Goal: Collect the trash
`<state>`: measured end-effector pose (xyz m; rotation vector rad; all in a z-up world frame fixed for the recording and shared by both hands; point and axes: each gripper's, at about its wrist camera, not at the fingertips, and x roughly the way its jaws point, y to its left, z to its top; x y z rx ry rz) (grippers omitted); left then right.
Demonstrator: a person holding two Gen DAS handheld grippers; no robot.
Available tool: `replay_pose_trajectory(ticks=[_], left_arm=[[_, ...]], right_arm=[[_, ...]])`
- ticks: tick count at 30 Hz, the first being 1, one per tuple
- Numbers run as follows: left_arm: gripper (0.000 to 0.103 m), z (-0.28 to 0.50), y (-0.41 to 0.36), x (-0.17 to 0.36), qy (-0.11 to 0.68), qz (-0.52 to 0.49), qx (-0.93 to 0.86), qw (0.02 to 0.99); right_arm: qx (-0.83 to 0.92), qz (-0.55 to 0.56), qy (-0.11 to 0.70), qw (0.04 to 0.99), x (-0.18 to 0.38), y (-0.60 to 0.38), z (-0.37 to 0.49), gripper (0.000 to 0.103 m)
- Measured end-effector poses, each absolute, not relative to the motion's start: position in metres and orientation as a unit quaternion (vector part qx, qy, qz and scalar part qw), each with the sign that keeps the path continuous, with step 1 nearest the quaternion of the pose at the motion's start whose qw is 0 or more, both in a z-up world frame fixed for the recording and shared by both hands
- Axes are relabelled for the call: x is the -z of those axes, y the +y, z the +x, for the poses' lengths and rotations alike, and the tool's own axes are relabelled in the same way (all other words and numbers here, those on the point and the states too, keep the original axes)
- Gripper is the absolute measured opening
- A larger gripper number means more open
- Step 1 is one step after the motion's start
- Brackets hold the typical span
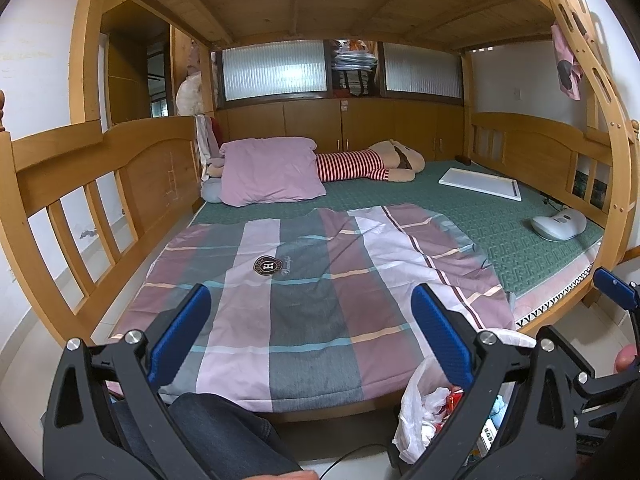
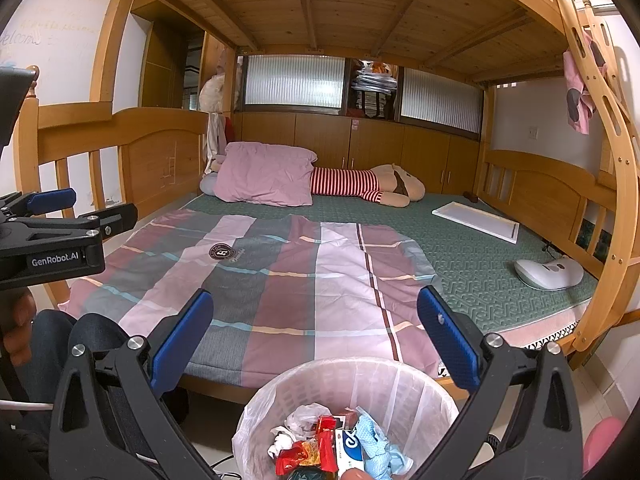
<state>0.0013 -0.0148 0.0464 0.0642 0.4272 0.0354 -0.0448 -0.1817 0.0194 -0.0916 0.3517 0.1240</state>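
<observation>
Holding both the left tool [image 1: 310,334] and the right tool [image 2: 316,340] spread wide and empty above the bin [image 2: 344,376] in front of the bed [image 2: 500,264], the person would do well to scan the quilt [image 2: 256,280] for leftovers, since the wrappers [image 2: 308,452] already lie inside the bin.

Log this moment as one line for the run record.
left hand-held gripper open, empty | right hand-held gripper open, empty, above trash bin | bin holds wrappers | bed: no trash visible
</observation>
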Motion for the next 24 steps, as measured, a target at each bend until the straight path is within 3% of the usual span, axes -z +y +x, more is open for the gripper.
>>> replay_pose_trajectory(ticks=[24], left_arm=[[0.1, 0.015, -0.014, -0.036, 0.23, 0.044, -0.013, 0.972]], right_arm=[[-0.044, -0.043, 0.211, 0.975, -0.003, -0.187, -0.038, 0.1]])
